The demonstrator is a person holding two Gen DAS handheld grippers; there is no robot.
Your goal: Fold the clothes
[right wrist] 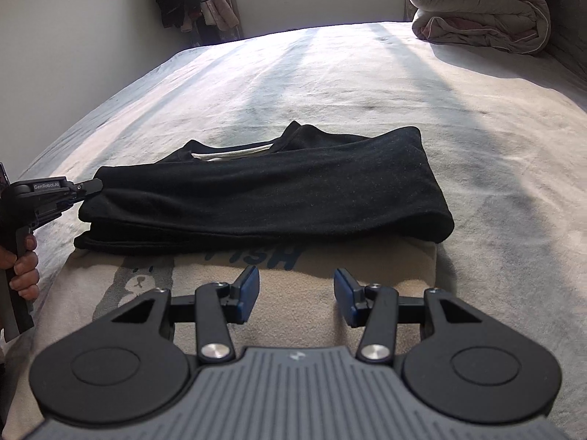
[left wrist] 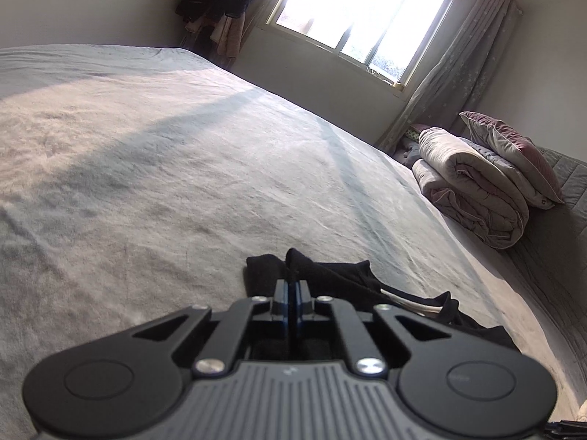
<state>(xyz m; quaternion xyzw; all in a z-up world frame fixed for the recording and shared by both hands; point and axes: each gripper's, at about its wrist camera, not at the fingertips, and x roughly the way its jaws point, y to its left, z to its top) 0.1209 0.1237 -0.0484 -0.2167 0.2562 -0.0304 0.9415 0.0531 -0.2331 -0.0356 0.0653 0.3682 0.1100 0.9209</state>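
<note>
Left wrist view: the left tool (left wrist: 292,286) is pinched tight on a corner of the black garment (left wrist: 330,275) lying on the bed (left wrist: 146,146); only here the window (left wrist: 359,11) shows whole.

Right wrist view: the right tool (right wrist: 296,293) stands half-spread, gripping nothing, over a cream printed garment (right wrist: 293,282) under the folded black one, the left tool clamped on its left end.

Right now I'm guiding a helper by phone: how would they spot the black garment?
Find the wide grey bed under the window. Near its front edge lies a cream garment printed with a bear and blue letters. The black garment lies folded across it, the only dark cloth on the bed, its left end pinched by the left gripper.
</note>
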